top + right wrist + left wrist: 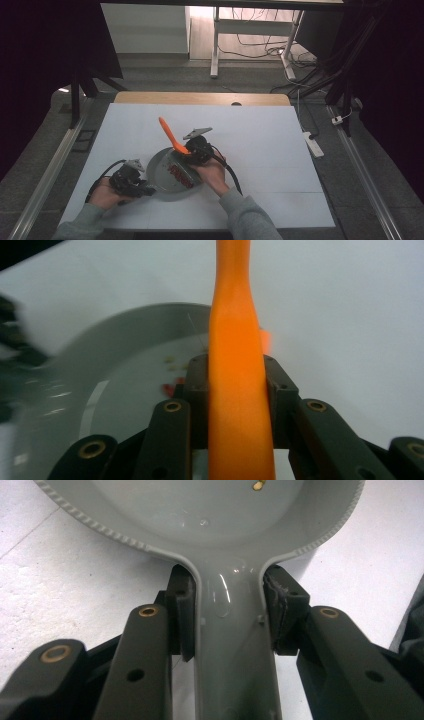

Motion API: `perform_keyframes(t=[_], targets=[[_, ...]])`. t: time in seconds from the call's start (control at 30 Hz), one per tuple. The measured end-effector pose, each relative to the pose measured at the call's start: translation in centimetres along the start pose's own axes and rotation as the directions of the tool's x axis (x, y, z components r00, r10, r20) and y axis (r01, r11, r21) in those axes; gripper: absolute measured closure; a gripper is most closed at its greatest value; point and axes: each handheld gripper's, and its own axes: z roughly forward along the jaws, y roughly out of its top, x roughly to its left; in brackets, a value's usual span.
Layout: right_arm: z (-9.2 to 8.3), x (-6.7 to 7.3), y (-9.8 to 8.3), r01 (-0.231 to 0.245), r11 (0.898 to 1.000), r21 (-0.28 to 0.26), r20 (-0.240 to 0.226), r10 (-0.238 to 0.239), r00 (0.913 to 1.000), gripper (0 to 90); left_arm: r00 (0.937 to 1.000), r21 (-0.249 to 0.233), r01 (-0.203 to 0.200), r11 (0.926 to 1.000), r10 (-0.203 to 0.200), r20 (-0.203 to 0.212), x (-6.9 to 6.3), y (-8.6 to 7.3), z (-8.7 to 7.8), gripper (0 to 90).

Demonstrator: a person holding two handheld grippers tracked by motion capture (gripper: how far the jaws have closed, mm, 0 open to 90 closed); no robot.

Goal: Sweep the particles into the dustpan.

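Note:
A grey pan [165, 175] rests on the white table [260, 145], with red food bits [178, 176] lying in it. My left gripper [149, 189] is shut on the pan's handle [230, 650]; its pads [182, 615] press against both sides of the handle. Over the pan's far right rim, my right gripper [190, 152] is shut on an orange spatula [170, 135]. The spatula's free end slants up and away to the left. In the right gripper view the orange spatula [235, 340] runs straight up between the jaws, and the pan [100, 390] lies below at the left.
The table's wooden far edge [200, 98] lies beyond the white cover. A white power strip [314, 143] lies on the floor to the right. Desk legs and cables [250, 45] stand farther back. Bare white surface spreads to the right of the pan.

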Motion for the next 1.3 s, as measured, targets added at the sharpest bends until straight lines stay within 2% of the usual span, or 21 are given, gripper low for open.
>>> perform_keyframes(t=[0.03,0.1,0.2,0.4,0.67,0.83,0.9,1.07,1.2,1.3], targets=[[-0.3,0.0,0.0,-0.017,1.0,-0.014,-0.02,0.016,0.9997,70.5,1.0,-0.007,0.0,1.0,0.0,-0.002,0.0,-0.1,0.0,61.7],[-1.1,-0.2,0.2,-0.007,0.999,-0.038,0.007,0.007,1.0,70.5,1.0,-0.016,0.0,0.9999,0.0,-0.001,0.0,-0.2,0.0,61.8],[-2.4,-1.1,0.2,-0.022,0.997,-0.071,0.029,0.024,0.9993,70.5,1.0,-0.03,0.001,0.9995,-0.001,0.005,0.1,-0.4,0.1,61.8],[-4.0,-2.7,-0.5,-0.047,0.994,-0.094,0.058,0.053,0.9969,70.5,1.0,-0.061,-0.002,0.9982,0.002,-0.004,0.1,-0.5,0.0,61.7],[-5.3,-3.6,-1.6,-0.048,0.994,-0.103,0.083,0.057,0.9949,70.4,0.9996,-0.094,-0.01,0.9955,0.008,-0.028,-0.3,-0.9,0.2,61.8],[-6.0,-4.1,-2.1,-0.048,0.992,-0.119,0.084,0.058,0.9948,70.5,0.9993,-0.114,0.003,0.9934,-0.007,-0.036,-0.4,-1.2,0.2,61.8],[-6.3,-4.2,-2.3,-0.043,0.992,-0.122,0.082,0.054,0.9952,70.5,0.9987,-0.12,0.006,0.9927,-0.012,-0.05,-0.5,-1.3,0.1,61.7],[-6.9,-4.5,-2.9,-0.043,0.991,-0.128,0.081,0.054,0.9953,70.5,0.9959,-0.135,0.046,0.9898,-0.056,-0.071,-0.7,-1.5,0.0,61.8],[-7.4,-4.9,-3.3,-0.043,0.991,-0.13,0.072,0.053,0.996,70.5,0.9922,-0.164,0.059,0.9848,-0.076,-0.099,-1.0,-1.6,-0.3,61.8],[-7.8,-5.1,-3.4,-0.038,0.99,-0.133,0.068,0.047,0.9966,70.5,0.9902,-0.192,0.075,0.9785,-0.095,-0.102,-1.2,-1.7,-0.5,61.8]])
